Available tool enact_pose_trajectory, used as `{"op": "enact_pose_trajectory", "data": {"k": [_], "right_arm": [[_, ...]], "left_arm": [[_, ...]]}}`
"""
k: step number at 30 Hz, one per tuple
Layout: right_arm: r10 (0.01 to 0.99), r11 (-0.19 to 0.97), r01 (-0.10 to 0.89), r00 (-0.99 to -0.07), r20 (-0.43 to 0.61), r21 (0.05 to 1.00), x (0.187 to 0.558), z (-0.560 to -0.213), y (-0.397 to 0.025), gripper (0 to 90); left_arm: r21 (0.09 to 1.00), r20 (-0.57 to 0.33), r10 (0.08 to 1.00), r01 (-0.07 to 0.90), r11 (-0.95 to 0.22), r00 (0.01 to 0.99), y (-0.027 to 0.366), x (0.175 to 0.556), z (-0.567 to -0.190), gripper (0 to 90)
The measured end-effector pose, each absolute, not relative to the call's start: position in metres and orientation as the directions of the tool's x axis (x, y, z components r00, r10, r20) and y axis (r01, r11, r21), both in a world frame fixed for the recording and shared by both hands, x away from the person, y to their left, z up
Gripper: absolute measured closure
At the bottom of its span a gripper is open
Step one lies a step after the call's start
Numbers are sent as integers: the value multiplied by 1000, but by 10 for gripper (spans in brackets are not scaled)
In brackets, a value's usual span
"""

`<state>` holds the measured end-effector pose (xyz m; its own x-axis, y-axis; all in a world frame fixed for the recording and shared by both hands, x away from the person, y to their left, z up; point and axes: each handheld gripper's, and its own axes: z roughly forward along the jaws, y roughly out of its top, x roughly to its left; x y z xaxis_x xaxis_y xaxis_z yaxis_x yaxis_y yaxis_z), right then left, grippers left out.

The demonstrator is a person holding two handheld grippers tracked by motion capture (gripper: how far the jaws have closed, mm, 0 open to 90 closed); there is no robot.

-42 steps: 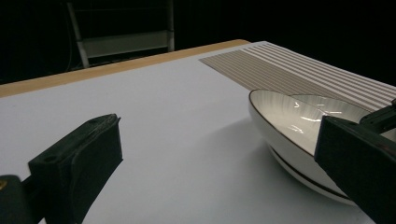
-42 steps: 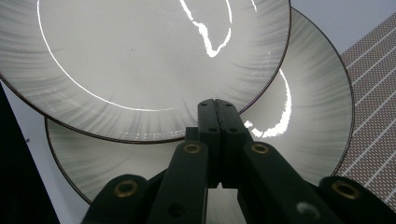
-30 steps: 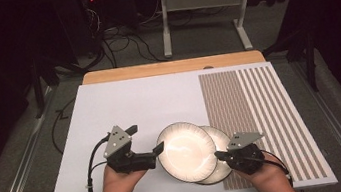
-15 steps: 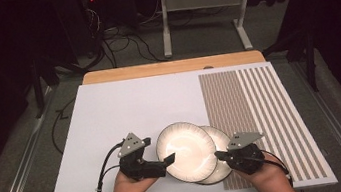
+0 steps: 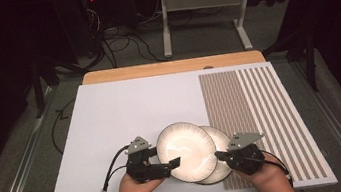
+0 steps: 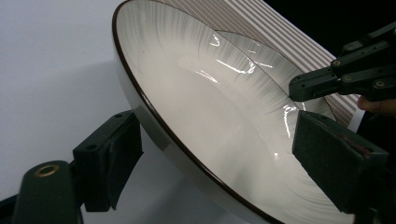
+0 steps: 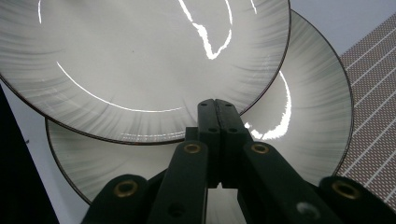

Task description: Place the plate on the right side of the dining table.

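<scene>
Two white ribbed plates with dark rims lie near the table's front edge. The upper plate (image 5: pixel 186 150) (image 6: pixel 196 107) (image 7: pixel 140 56) overlaps the left part of the lower plate (image 5: pixel 224 161) (image 7: pixel 308 107). My left gripper (image 5: pixel 164 158) (image 6: pixel 219 163) is open and straddles the upper plate's near-left rim, one pad (image 6: pixel 112 163) outside it and the other pad (image 6: pixel 331 163) over the inside. My right gripper (image 5: pixel 219 156) (image 7: pixel 216 116) is shut with nothing between its fingers, its tip over the lower plate right by the upper plate's rim. It also appears in the left gripper view as the right gripper (image 6: pixel 299 88).
The table (image 5: pixel 130 111) is white, with a brown striped mat (image 5: pixel 256 109) on its right part; the lower plate reaches onto the stripes. A wooden board edge (image 5: pixel 169 67) runs along the back. Cables and a stand's legs (image 5: pixel 199 26) lie on the floor beyond.
My left gripper has moved right from beside the upper plate until its jaws straddle the rim. The right gripper and both plates have stayed nearly in place.
</scene>
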<state>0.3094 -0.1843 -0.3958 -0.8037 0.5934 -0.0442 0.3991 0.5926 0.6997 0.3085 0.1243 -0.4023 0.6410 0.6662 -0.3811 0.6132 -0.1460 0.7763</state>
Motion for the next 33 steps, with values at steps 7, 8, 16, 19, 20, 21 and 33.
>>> {"op": "enact_pose_trajectory", "data": {"k": [7,8,16,19,20,21,33], "right_arm": [[591,594,396,-805,-46,700,309,-396,-184,900],[592,599,397,-804,-51,696,309,-395,-184,900],[590,606,393,-805,-58,692,309,-395,-184,900],[590,605,393,-805,-58,692,308,-395,-184,900],[590,605,393,-805,-59,692,308,-395,-184,900],[590,605,393,-805,-59,692,308,-395,-184,900],[597,595,392,-800,-59,701,307,-392,-186,900]], "left_arm": [[721,-478,633,684,-115,610,125,313,-410,288],[710,-483,639,695,-114,599,125,314,-410,342],[657,-517,637,742,-132,571,120,316,-411,443],[657,-510,647,742,-133,567,119,316,-411,454],[654,-511,651,745,-130,562,119,316,-411,464],[652,-513,652,747,-128,559,119,316,-411,464],[633,-528,673,768,-93,517,119,317,-410,563]]}}
